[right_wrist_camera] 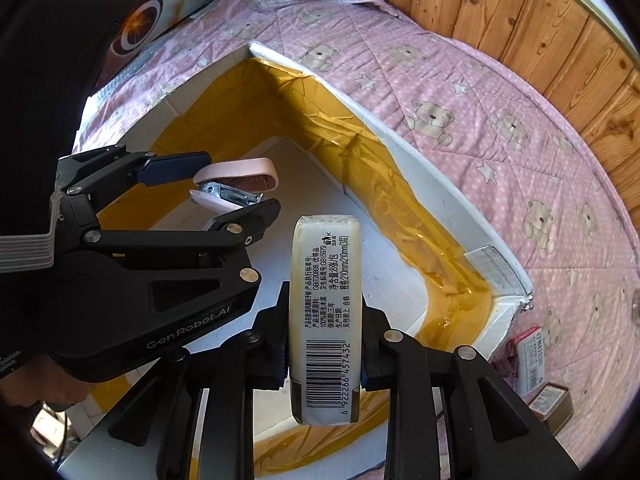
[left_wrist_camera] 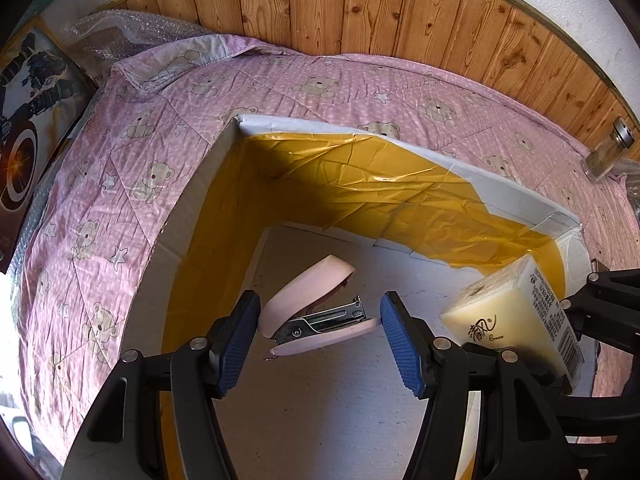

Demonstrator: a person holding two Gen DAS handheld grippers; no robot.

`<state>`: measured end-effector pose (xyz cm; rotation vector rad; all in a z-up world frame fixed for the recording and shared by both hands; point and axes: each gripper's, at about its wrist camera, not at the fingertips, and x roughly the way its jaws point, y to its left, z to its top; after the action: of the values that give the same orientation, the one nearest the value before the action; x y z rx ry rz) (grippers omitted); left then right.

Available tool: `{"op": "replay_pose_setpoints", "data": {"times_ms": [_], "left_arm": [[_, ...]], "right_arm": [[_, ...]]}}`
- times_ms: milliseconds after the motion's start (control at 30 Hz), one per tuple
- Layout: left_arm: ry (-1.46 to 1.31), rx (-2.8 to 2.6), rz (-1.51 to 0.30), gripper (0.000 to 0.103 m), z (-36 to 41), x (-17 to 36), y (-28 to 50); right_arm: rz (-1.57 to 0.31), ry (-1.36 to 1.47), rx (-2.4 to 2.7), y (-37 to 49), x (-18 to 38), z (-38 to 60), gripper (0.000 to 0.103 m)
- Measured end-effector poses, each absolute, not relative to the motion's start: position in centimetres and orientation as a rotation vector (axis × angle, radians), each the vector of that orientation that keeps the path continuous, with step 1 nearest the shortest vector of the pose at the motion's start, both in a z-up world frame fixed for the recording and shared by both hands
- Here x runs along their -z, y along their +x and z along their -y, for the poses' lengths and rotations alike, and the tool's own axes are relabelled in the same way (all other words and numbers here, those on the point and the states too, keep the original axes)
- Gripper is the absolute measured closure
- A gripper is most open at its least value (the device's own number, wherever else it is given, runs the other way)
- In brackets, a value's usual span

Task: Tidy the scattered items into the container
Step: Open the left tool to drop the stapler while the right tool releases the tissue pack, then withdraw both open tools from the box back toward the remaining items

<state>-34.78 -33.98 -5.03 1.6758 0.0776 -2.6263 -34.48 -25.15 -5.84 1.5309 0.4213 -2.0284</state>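
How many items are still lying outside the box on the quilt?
3: a glass shaker by the wood wall, plus a red-and-white packet and a small tin beside the box's near corner. Others may be hidden.

Left wrist view: mounted just behind the left gripper (left_wrist_camera: 320, 328), looking forward and down into the box (left_wrist_camera: 224, 152) from close above, bedspread (left_wrist_camera: 360, 88) and wood wall (left_wrist_camera: 360, 8) beyond. Right wrist view: set behind the right gripper (right_wrist_camera: 326, 344), also aimed down into the box (right_wrist_camera: 440, 176) — close, from the other side. Shared by both — the box interior, stapler (left_wrist_camera: 312, 312) (right_wrist_camera: 236, 184), tissue pack (left_wrist_camera: 516, 320) (right_wrist_camera: 326, 312), bedspread, wall; left gripper (right_wrist_camera: 224, 184) seen in the right view.
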Motion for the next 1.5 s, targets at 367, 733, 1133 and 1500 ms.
{"op": "replay_pose_setpoints", "data": {"times_ms": [367,733,1133,1500], "left_arm": [[1.699,2.622,-0.118,0.039,34.2,5.2,-35.0],[1.688,2.648,-0.120,0.037,33.9,3.7,-34.2],[1.658,2.696,-0.069,0.037,32.6,1.4,-31.7],[1.598,2.746,-0.044,0.037,31.3,-1.5,-28.2]], "right_arm": [[-0.398,1.525,2.054,-34.3,4.9,25.0,0.064],[-0.358,1.518,2.063,-33.2,3.4,24.0,0.062],[-0.315,1.497,2.073,-30.1,1.6,23.1,0.062],[-0.257,1.461,2.078,-26.6,-0.5,22.4,0.062]]}}
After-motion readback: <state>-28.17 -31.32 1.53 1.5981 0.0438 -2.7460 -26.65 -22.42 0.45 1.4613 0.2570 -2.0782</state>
